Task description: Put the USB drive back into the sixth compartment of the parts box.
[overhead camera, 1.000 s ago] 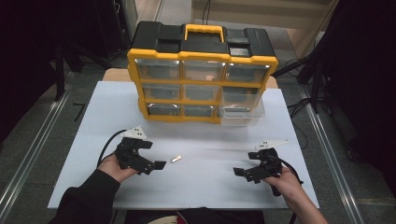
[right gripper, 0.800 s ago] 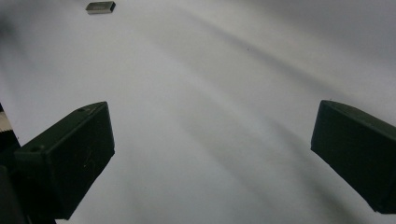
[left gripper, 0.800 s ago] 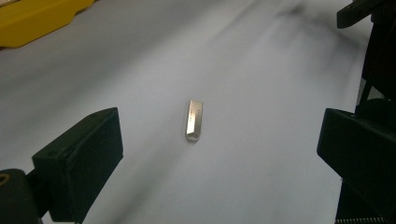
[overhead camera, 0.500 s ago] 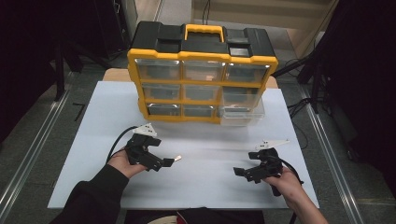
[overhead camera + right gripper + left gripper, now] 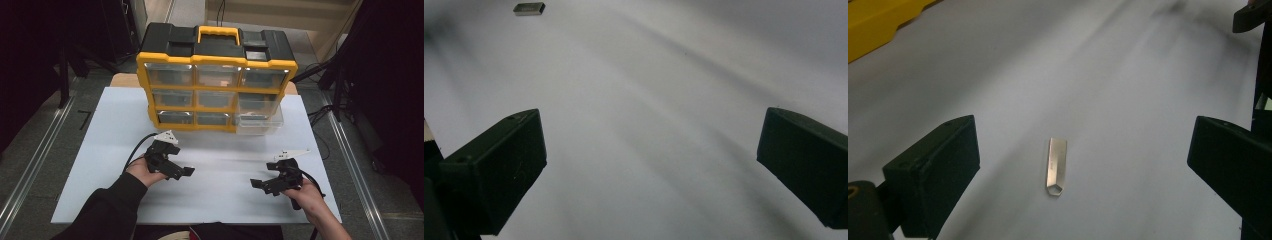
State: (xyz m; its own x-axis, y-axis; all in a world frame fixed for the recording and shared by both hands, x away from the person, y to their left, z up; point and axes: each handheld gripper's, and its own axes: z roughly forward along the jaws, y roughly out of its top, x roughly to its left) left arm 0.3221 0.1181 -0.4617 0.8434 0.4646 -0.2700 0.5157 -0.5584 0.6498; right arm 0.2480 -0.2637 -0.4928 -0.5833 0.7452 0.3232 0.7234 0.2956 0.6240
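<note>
Lab or workshop bench: white-covered worktop [image 5: 100, 150], yellow-black parts organiser [image 5: 217, 80] with clear drawers, metal floor rails [image 5: 30, 165], trailing cables.

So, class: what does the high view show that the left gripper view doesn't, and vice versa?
High view: the organiser whole, with its black lid and one clear drawer pulled out. Left gripper view: a small silver stick lying flat between the left tongs' open jaws. Both: the white table sheet and yellow organiser edge.

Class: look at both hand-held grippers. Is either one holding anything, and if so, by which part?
Nothing is held. The left hand-held gripper is open over the metal USB stick; the right hand-held gripper is open.
</note>
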